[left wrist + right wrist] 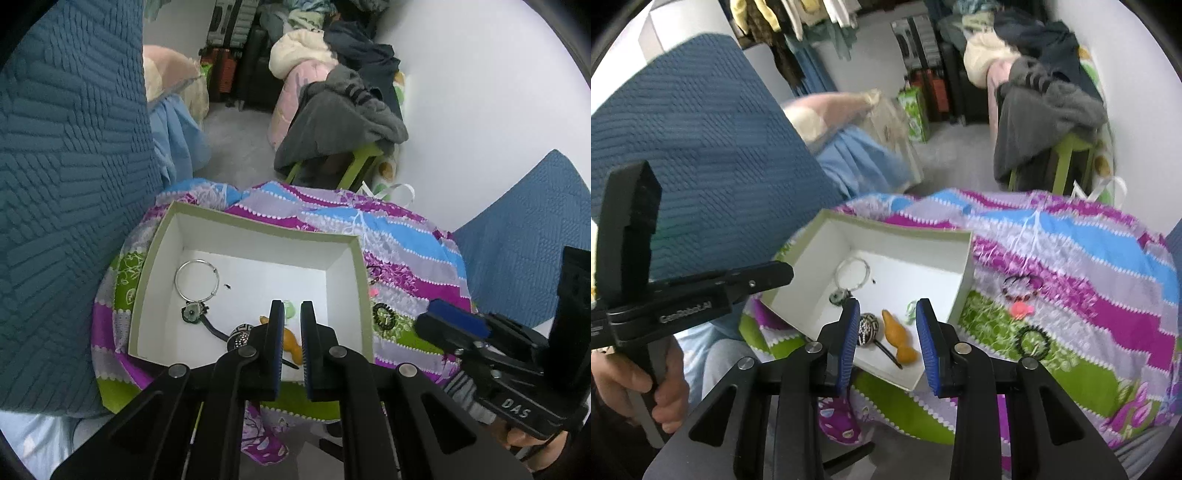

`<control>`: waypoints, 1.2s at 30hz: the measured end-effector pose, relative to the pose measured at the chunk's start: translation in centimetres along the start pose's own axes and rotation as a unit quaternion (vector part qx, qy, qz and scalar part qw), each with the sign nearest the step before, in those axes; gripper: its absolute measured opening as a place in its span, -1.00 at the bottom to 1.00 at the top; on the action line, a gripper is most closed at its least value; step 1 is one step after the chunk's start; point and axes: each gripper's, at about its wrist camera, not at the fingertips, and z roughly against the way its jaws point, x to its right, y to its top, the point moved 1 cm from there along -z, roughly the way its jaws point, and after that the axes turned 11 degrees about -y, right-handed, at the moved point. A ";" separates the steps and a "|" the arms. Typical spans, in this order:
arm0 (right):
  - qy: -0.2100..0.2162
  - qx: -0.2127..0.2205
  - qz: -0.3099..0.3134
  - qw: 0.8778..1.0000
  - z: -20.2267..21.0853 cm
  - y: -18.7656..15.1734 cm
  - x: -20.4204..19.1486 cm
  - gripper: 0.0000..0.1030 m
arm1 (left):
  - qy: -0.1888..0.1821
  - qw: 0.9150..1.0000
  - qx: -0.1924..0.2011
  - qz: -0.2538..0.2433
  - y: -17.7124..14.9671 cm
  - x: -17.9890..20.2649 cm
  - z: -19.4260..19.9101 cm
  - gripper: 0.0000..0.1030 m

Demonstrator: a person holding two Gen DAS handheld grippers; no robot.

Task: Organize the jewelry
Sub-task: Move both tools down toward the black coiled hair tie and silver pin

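A white open box [173, 236] [964, 258] with a green rim sits on a colourful striped cloth [406, 236] [1089, 266]. Inside lie a silver bangle [196, 279] [852, 275] with a green charm, a black-and-white beaded hair stick [239, 334] [867, 328], an orange pendant [290, 341] [899, 338] and a pale green piece [290, 308]. My left gripper [291, 308] hovers over the box's near side, jaws a narrow gap apart, empty. My right gripper [886, 306] is open and empty above the box's near corner. On the cloth lie a beaded bracelet [1021, 288], a pink piece [1021, 309] and a black hair tie [384, 315] [1034, 341].
A blue quilted cushion [66, 184] [701, 155] stands left of the box, another one [524, 229] at the right. A green stool [354, 162] piled with clothes stands behind the cloth. Suitcases and bedding fill the back of the room.
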 end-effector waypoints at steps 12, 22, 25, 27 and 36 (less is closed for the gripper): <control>-0.019 0.070 -0.011 0.997 6.4 -0.9 3.3 -0.43 | 0.030 0.999 0.024 -0.032 -0.7 5.4 3.1 -0.01; -0.047 0.091 -0.042 0.994 9.2 -4.9 7.9 -0.43 | 0.010 0.998 0.046 -0.050 -3.3 10.8 3.3 -0.01; -0.055 0.092 -0.051 0.993 9.7 -6.5 9.5 -0.43 | 0.003 0.997 0.046 -0.055 -4.5 12.3 2.8 -0.01; -0.058 0.091 -0.058 0.993 10.0 -7.5 10.4 -0.43 | -0.006 0.997 0.049 -0.057 -5.4 13.1 2.6 -0.01; -0.068 0.088 -0.068 0.991 9.1 -11.4 13.4 -0.43 | -0.029 0.996 0.033 -0.083 -8.5 15.9 -0.3 -0.06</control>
